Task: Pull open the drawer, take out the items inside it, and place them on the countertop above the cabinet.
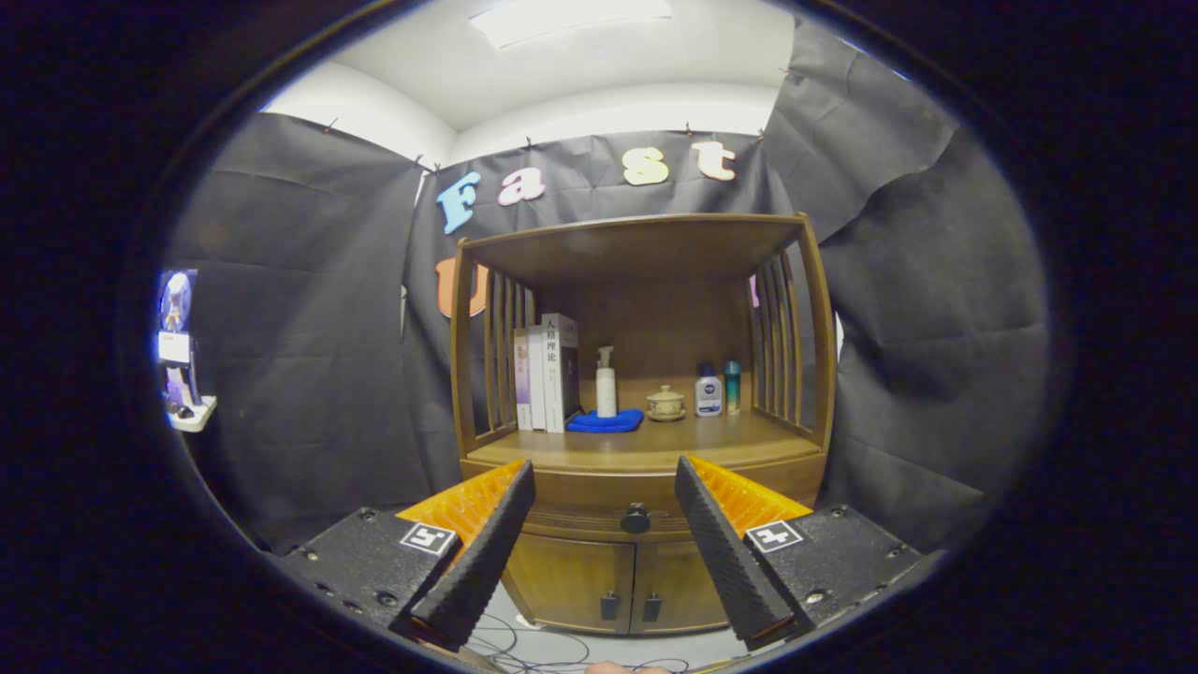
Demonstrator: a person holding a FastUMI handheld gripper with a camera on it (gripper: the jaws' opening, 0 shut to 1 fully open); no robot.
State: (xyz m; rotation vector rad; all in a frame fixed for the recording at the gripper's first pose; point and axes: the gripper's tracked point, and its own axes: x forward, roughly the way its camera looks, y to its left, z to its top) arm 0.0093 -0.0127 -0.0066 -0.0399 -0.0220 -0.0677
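A wooden cabinet (pixel 646 449) stands ahead against the black cloth wall. Its drawer (pixel 599 517) sits closed under the countertop (pixel 646 445), with a dark round knob (pixel 635 518) at its middle. My gripper (pixel 604 482) is open, some way short of the cabinet, nothing between its fingers. The black ribbed fingers (pixel 487 552) frame the knob, which shows in the gap between them, beyond the tips. The drawer's contents are hidden.
On the countertop stand books (pixel 547 370) at the left, a white pump bottle (pixel 606 382) on a blue cloth (pixel 606 421), a small lidded pot (pixel 665 402) and two small bottles (pixel 717 389). Two lower doors (pixel 613 585) sit under the drawer. Cables (pixel 533 651) lie on the floor.
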